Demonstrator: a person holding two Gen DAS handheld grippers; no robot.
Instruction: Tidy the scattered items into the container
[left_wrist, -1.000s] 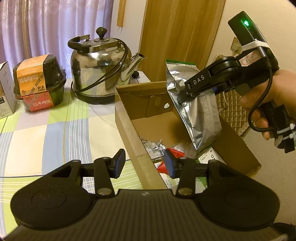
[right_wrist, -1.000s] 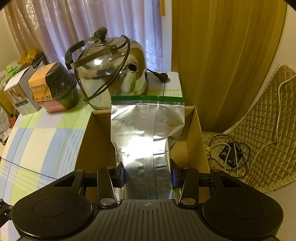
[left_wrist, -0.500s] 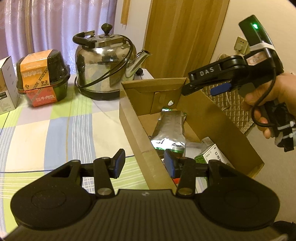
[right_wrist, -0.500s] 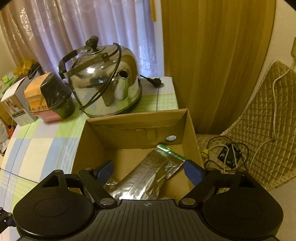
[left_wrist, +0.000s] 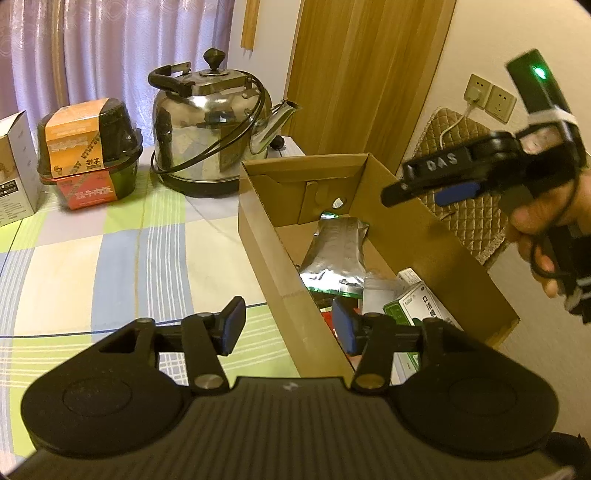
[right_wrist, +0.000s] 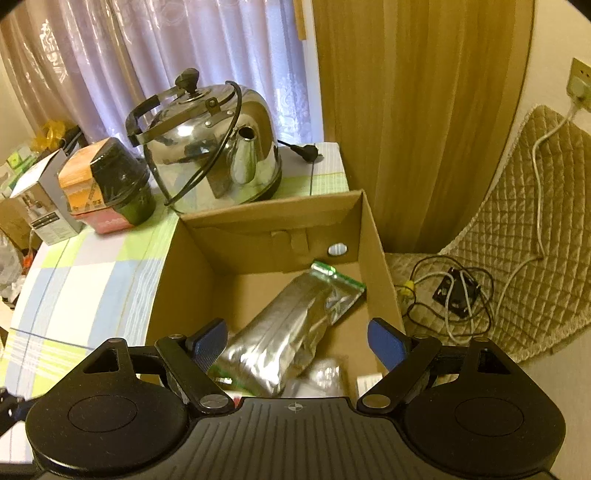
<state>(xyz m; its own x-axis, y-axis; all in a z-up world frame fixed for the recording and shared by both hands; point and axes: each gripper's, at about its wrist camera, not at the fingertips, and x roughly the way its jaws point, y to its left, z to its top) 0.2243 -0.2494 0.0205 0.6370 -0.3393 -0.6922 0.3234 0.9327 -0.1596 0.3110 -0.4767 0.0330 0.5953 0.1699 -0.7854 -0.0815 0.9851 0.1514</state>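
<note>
Checked cloth in green, blue and cream covers our table (left_wrist: 110, 258): a boxed carton (left_wrist: 14, 166), noodle bowl (left_wrist: 88, 147), steel kettle (left_wrist: 210, 129). The cardboard box (left_wrist: 273, 266) holds the foil pouch (right_wrist: 284, 332). Our left gripper (left_wrist: 288, 326) straddles its wall, fingers parted; our right gripper (right_wrist: 299, 341) hangs wide, empty.

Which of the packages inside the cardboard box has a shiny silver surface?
The foil pouch with the green sealed edge, lying flat; the package beside it is green and white.
</note>
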